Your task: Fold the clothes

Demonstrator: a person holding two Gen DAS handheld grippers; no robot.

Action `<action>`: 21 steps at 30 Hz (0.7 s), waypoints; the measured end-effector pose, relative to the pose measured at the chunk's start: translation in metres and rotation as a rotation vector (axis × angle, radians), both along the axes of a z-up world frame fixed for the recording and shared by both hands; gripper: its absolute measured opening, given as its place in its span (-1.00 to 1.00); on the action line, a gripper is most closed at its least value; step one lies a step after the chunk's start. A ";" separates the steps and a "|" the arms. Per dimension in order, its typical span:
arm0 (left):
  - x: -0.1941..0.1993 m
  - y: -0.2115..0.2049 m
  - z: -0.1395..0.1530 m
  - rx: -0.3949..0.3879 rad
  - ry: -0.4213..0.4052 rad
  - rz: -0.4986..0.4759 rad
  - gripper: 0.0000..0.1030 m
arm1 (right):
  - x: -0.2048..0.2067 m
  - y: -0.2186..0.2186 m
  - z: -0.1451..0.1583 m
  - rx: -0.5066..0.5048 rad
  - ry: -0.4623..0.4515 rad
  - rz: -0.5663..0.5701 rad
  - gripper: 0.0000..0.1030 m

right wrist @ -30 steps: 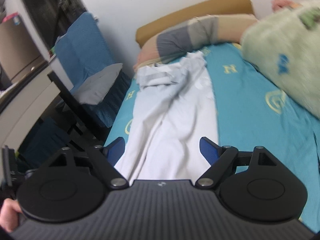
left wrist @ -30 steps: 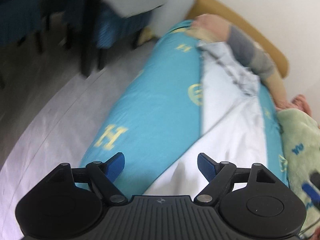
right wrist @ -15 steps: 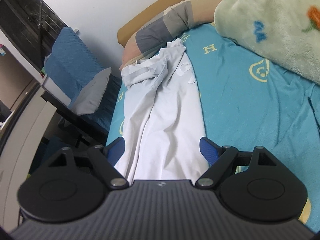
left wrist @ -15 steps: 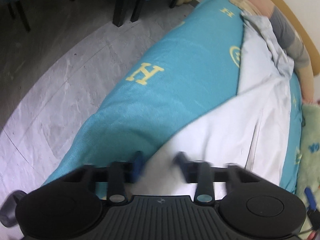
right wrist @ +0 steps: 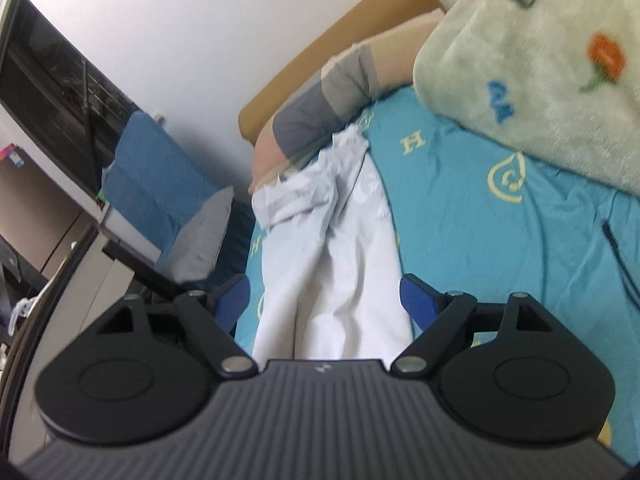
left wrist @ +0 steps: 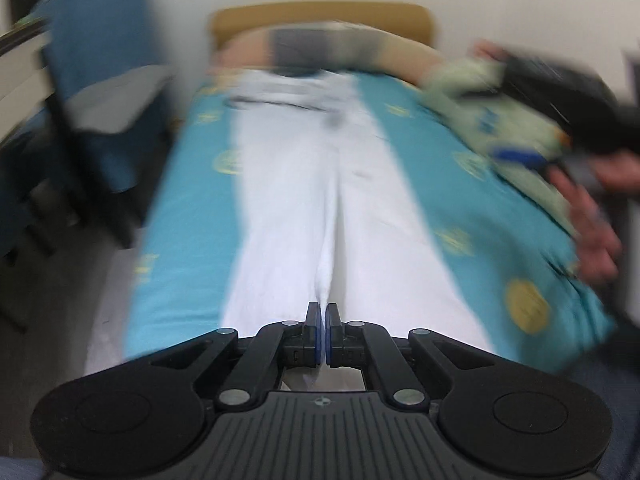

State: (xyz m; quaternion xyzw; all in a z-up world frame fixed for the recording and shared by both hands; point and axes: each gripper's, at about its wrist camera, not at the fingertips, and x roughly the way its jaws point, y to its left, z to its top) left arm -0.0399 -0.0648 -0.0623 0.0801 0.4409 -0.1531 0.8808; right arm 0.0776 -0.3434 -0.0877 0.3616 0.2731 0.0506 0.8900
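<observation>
Gripping the near hem: in the left wrist view our left hand-held gripper [left wrist: 322,330] is clamped on the white garment [left wrist: 320,200] lying along the bed [left wrist: 192,216].

Right wrist view, sharper: right hand-held gripper [right wrist: 325,300] spread apart above the garment's near end, holding nothing. Next, we judge, it pinches too.

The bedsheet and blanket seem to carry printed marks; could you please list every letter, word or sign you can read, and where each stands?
"H", yellow, on the teal bedsheet.
A second yellow letter by the white garment, at the sheet's left edge: partly hidden, unreadable.
Blue mark on the green blanket: too blurred.
Left wrist view: all too blurred.
</observation>
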 end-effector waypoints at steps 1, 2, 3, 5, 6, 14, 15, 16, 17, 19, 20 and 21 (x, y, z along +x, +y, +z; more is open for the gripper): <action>-0.001 -0.011 -0.009 0.007 0.028 -0.025 -0.97 | -0.001 -0.002 0.001 -0.005 -0.006 -0.005 0.63; 0.000 -0.022 -0.019 0.020 0.053 -0.048 -0.97 | -0.001 -0.003 0.002 -0.014 -0.009 -0.006 0.63; 0.000 -0.029 -0.027 0.029 0.076 -0.064 -0.97 | -0.002 -0.004 0.003 -0.022 -0.012 -0.008 0.63; 0.004 -0.039 -0.040 0.028 0.133 -0.078 -0.88 | -0.004 -0.006 0.005 -0.042 -0.018 -0.006 0.63; 0.006 -0.041 -0.045 0.020 0.171 -0.080 -0.81 | -0.005 -0.006 0.006 -0.053 -0.022 -0.003 0.63; 0.034 -0.019 0.000 -0.013 0.038 -0.008 0.47 | -0.008 -0.011 0.020 -0.150 -0.086 0.023 0.63; 0.041 -0.016 0.009 -0.026 0.006 0.013 0.51 | -0.007 -0.012 0.021 -0.159 -0.092 0.026 0.63; 0.049 -0.013 0.017 -0.040 -0.026 0.035 0.55 | -0.006 -0.013 0.021 -0.167 -0.099 0.029 0.63; 0.058 -0.011 0.026 -0.054 -0.059 0.057 0.60 | -0.005 -0.014 0.022 -0.176 -0.106 0.032 0.63; 0.073 -0.005 0.039 -0.084 -0.117 0.099 0.62 | -0.004 -0.014 0.023 -0.189 -0.119 0.043 0.63; 0.081 -0.003 0.041 -0.102 -0.138 0.118 0.65 | -0.002 -0.013 0.021 -0.185 -0.123 0.059 0.63; 0.088 -0.001 0.041 -0.115 -0.150 0.133 0.65 | 0.000 -0.010 0.020 -0.185 -0.128 0.077 0.63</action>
